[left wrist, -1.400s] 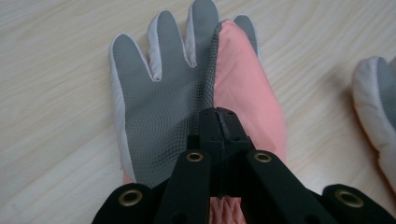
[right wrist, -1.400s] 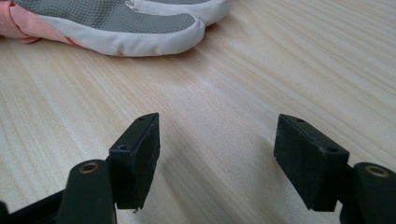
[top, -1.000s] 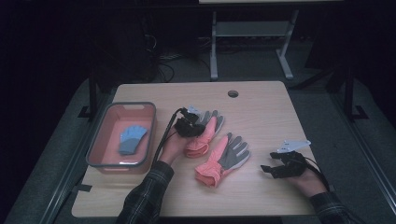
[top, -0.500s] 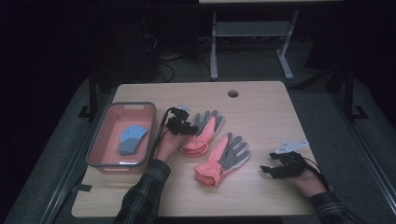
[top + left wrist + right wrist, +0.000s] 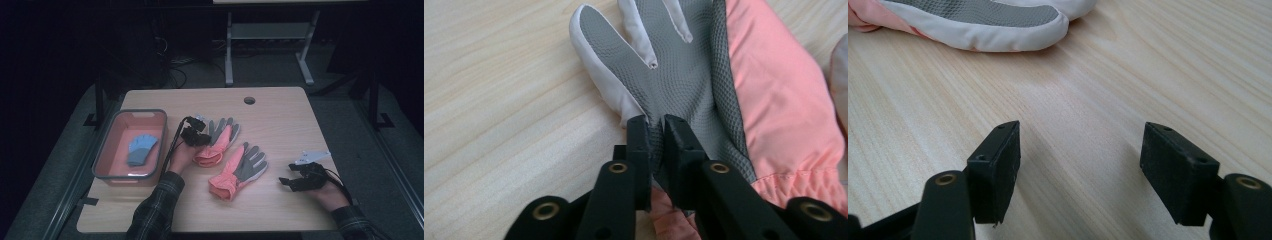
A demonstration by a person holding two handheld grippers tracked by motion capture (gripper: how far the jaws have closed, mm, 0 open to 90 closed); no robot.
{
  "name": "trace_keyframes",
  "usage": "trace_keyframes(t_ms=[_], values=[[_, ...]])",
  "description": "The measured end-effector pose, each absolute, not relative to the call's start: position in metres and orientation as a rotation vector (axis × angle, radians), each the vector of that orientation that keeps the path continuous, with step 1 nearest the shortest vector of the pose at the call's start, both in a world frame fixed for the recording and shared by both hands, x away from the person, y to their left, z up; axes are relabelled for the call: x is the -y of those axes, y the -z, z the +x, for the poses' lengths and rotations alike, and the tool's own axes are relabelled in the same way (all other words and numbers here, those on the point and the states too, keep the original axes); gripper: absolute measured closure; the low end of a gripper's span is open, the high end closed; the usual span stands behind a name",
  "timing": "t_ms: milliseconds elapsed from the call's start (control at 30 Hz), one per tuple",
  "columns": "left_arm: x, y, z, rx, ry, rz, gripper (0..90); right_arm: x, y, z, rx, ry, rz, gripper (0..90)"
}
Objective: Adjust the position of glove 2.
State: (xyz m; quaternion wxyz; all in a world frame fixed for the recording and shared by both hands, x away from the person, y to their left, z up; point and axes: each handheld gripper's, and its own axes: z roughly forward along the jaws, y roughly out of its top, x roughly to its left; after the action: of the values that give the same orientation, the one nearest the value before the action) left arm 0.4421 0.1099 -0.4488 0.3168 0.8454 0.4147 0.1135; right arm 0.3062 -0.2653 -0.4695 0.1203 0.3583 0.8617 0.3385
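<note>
The left gripper (image 5: 196, 135) is held well forward on a bent wrist, the plaid-sleeved forearm running up from the bottom edge. Its fingers (image 5: 640, 145) have just been closing and are pinched tight on a fold of glove (image 5: 684, 75). The right gripper (image 5: 306, 177) is kept low at the right, its fingers (image 5: 998, 160) spread wide apart.

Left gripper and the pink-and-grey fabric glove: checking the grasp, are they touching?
Touching. The left gripper view shows the left gripper pinching the pink-and-grey fabric glove's grey palm.
</note>
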Motion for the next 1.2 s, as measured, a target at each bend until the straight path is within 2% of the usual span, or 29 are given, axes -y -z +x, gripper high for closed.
trace_keyframes(t_ms=[200,467,633,733,800,1033,1100,1200], values=[[-0.119,0.435,0.442,-1.084,-0.285,2.2,84.0,0.266,0.469,0.306,-2.512,-0.996,1.048,32.3],[-0.128,0.397,0.442,-1.038,-0.447,2.217,84.0,0.266,0.469,0.306,-2.514,-0.991,1.049,32.5],[-0.13,0.383,0.433,-0.986,-0.469,2.241,84.1,0.266,0.468,0.306,-2.515,-0.997,1.036,34.4],[-0.13,0.379,0.424,-0.955,-0.457,2.25,84.2,0.263,0.464,0.303,-2.517,-1.035,1.033,43.9],[-0.131,0.377,0.418,-0.942,-0.45,2.252,84.2,0.26,0.459,0.301,-2.538,-1.081,1.001,56.3],[-0.13,0.373,0.403,-0.905,-0.409,2.257,84.1,0.236,0.451,0.297,-2.619,-1.172,0.892,82.5],[-0.13,0.373,0.4,-0.898,-0.404,2.259,84.1,0.229,0.452,0.298,-2.648,-1.178,0.851,87.4],[-0.13,0.373,0.395,-0.898,-0.374,2.246,84.1,0.218,0.451,0.299,-2.671,-1.195,0.815,89.7]])
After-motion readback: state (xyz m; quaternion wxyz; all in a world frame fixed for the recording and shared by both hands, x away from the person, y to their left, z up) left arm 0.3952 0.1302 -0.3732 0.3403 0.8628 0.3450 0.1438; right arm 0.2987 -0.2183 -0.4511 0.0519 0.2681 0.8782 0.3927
